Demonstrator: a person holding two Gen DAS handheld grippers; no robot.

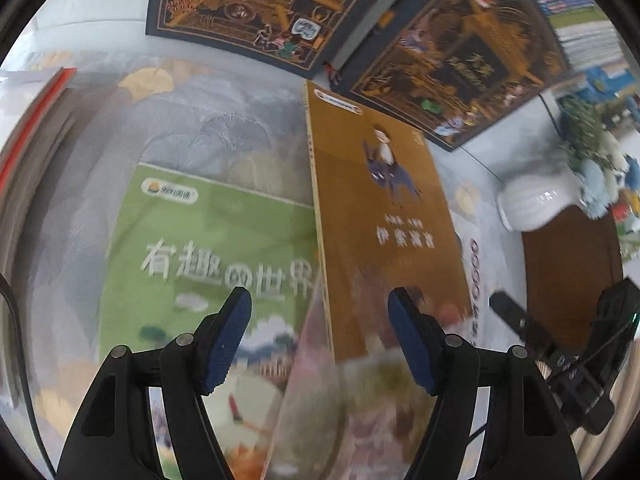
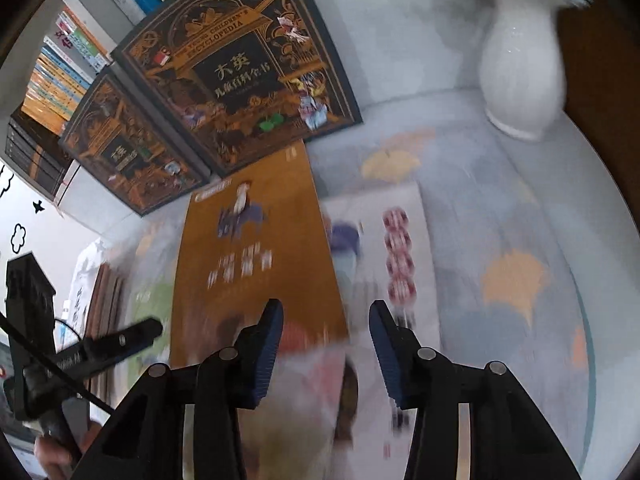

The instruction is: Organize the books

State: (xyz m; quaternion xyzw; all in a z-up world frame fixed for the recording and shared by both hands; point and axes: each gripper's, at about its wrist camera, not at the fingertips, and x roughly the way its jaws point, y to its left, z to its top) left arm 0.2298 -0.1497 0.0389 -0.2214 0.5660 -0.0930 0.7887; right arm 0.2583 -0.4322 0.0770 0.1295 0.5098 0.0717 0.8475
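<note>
Below left hand-held gripper (image 1: 320, 340), released: brown book (image 1: 384, 216); right hand-held gripper (image 2: 326, 354) released too.

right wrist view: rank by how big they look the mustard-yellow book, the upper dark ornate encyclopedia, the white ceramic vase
1. mustard-yellow book and upper dark ornate encyclopedia: look about alike; the book lies nearer the camera, so unranked.
2. white ceramic vase: smallest.

Both wrist views look steeply down (close), sharing the ochre book (image 1: 384, 216).
</note>
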